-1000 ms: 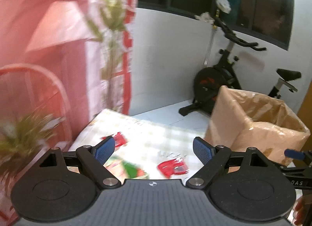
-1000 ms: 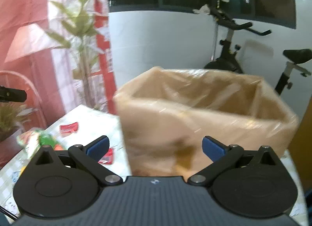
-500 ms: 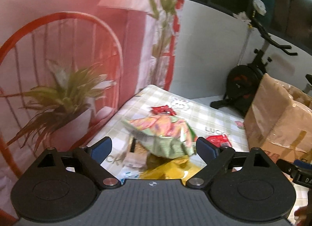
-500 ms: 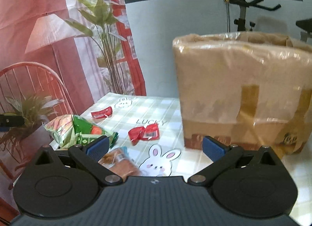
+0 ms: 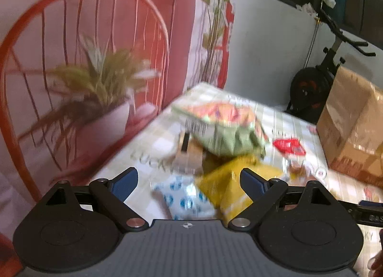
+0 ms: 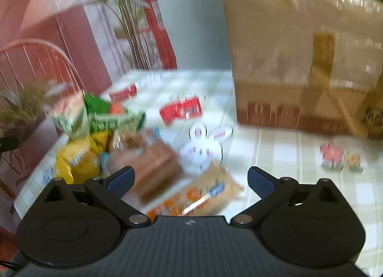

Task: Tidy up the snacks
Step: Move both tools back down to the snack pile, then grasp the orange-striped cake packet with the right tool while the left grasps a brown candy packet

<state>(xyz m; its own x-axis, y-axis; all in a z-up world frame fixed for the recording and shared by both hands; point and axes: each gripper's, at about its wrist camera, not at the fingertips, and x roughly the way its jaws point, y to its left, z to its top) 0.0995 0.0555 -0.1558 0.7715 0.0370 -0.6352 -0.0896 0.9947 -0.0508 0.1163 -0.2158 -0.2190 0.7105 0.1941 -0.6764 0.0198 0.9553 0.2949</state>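
Note:
A pile of snack packs lies on the checked tablecloth. In the left wrist view I see a green-and-orange bag [image 5: 222, 128], a yellow bag [image 5: 229, 181], a blue-dotted white pack [image 5: 184, 200] and a red packet [image 5: 288, 145]. My left gripper [image 5: 189, 182] is open and empty above the pile's near side. In the right wrist view a brown pack [image 6: 153, 164], an orange pack [image 6: 198, 195], a yellow bag [image 6: 79, 157], a green bag [image 6: 100, 114] and red packets [image 6: 182, 109] lie ahead. My right gripper [image 6: 190, 179] is open and empty over them.
A tall cardboard box [image 6: 301, 57] lined with plastic stands at the right of the table; it also shows in the left wrist view [image 5: 354, 128]. A potted plant [image 5: 100, 100] and red chair [image 5: 28, 49] are left of the table. An exercise bike [image 5: 318, 80] stands behind.
Both grippers have tilted down and moved closer to the snack pile; the snacks now fill more of each view. Both stay open. Views are motion-blurred.

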